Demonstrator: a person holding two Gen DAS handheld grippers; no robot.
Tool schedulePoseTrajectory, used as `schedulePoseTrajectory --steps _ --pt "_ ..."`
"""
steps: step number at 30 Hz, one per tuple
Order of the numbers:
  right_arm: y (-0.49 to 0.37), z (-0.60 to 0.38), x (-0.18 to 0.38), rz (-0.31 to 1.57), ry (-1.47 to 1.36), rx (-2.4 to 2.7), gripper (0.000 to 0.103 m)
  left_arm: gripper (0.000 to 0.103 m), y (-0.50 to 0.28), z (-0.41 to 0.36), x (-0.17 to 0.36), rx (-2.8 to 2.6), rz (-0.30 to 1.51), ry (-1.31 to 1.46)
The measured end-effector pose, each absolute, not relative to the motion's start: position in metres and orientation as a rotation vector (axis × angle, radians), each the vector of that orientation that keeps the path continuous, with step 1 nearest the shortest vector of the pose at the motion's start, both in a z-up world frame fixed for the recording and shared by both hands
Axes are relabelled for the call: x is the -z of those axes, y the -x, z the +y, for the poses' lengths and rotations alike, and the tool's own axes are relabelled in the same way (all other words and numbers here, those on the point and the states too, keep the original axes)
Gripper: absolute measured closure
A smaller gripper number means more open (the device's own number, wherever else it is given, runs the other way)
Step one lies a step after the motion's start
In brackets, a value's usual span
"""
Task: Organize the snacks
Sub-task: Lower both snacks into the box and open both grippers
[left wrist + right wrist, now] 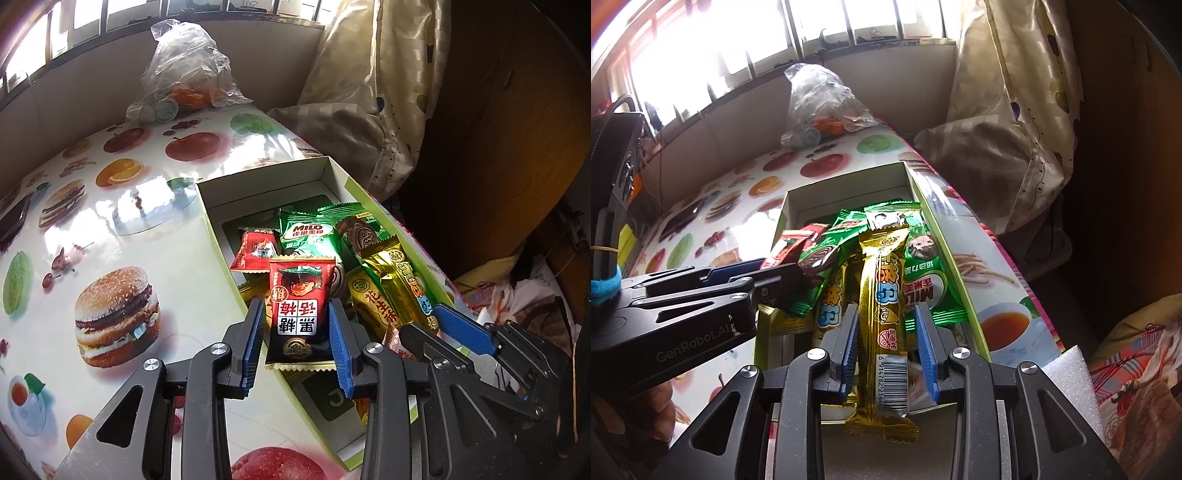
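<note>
A long white cardboard box (207, 206) with a green rim lies on the table and holds several snack packets. My left gripper (297, 314) has its blue pads against both sides of a red plum-candy packet (299, 310), held over the box's near part. My right gripper (886, 325) straddles a gold wafer bar (884, 295); a gap shows on its right side. That bar (399, 284) and the right gripper (447, 321) also show in the left wrist view. The left gripper (768, 280) shows at left in the right wrist view. Green Milo packets (306, 232) lie further in.
The table has a glossy cloth (110, 229) printed with burgers and fruit. A clear plastic bag (184, 70) with oranges stands at the far end by the window. A curtain (391, 74) and bedding hang off the right edge. A white foam piece (1071, 376) lies at right.
</note>
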State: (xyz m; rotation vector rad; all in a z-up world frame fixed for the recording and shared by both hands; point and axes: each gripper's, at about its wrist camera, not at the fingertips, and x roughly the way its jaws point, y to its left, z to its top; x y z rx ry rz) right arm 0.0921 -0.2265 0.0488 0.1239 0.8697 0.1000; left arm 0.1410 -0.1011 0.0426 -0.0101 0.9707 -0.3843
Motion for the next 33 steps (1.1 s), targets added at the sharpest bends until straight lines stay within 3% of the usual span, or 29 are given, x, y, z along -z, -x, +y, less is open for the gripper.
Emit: schedulePoseTrajectory --steps 7,9,33 --pt "-0.090 -0.226 -0.051 0.862 -0.122 -0.094 0.067 0.061 -0.139 -0.099 -0.045 0.378 0.964 0.008" --pt "-0.090 -0.226 -0.051 0.862 -0.124 -0.095 0.064 0.055 -0.137 -0.098 -0.047 0.375 0.960 0.011" --pt "-0.066 -0.222 -0.064 0.821 -0.099 -0.061 0.053 0.054 -0.102 -0.079 -0.070 0.317 0.878 -0.015"
